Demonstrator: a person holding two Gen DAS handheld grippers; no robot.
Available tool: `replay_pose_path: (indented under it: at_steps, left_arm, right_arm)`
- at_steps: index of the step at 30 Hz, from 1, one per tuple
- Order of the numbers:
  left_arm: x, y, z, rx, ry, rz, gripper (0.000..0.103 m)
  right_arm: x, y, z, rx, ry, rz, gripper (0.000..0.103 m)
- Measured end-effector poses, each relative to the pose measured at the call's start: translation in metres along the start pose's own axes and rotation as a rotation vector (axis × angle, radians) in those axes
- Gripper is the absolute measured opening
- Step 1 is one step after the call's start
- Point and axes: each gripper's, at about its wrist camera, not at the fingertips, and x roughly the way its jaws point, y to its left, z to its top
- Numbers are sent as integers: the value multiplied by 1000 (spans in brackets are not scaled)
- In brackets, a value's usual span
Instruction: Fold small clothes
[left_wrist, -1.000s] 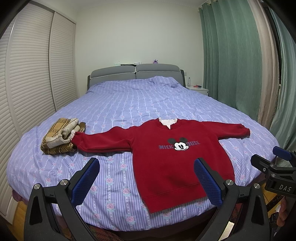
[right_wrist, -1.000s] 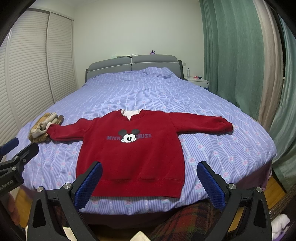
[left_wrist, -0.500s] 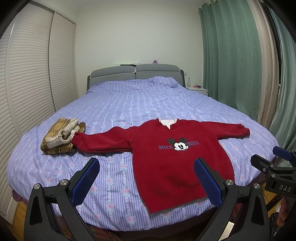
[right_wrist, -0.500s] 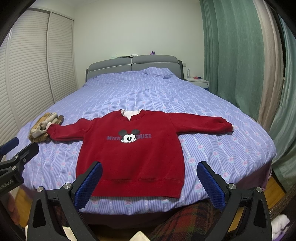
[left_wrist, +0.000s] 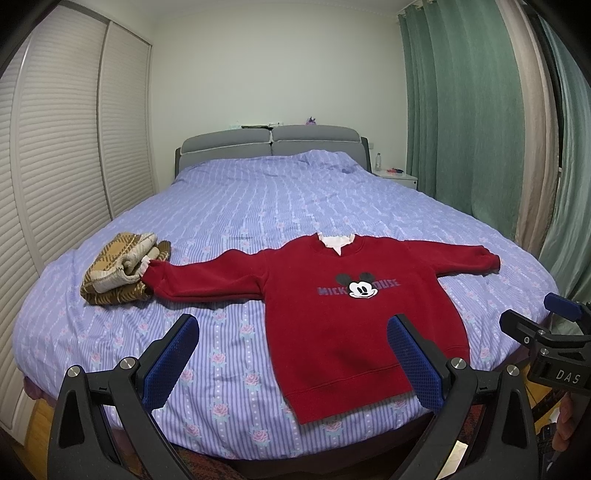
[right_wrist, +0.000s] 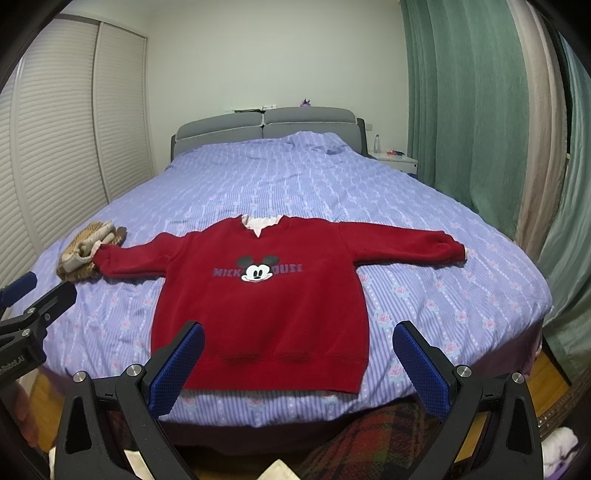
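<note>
A small red sweatshirt (left_wrist: 351, 295) with a cartoon mouse print and a white collar lies flat, face up, sleeves spread, near the foot of the bed; it also shows in the right wrist view (right_wrist: 258, 295). My left gripper (left_wrist: 291, 358) is open and empty, held off the foot of the bed, left of the sweatshirt's hem. My right gripper (right_wrist: 295, 362) is open and empty, in front of the hem's middle. Each gripper shows at the edge of the other's view.
A folded brown plaid garment (left_wrist: 122, 269) lies on the bed by the left sleeve's cuff. The purple striped bed cover (left_wrist: 277, 206) stretches back to a grey headboard (left_wrist: 269, 147). Louvred wardrobe doors (left_wrist: 55, 166) stand left, green curtains (left_wrist: 461, 129) right, a white nightstand (left_wrist: 397, 179) beyond.
</note>
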Motion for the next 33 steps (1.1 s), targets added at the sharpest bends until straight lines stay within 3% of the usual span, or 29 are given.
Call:
replay_pose_path:
  at_steps: [10,27,31,33]
  left_arm:
    - [21,20,3,-46,9,70,103]
    - [117,117,42,-123,-4,316,103]
    - [151,149,38,-163,36,348,91]
    - [163,164,33,-203,52,324,84]
  right_arm:
    - [25,15,5,-33,19,12,103]
    - [139,130,84,-172,-47,249,103]
    - [178,160,96,-178,-21,281,103]
    - [194,174,98,-177,-6,302,103]
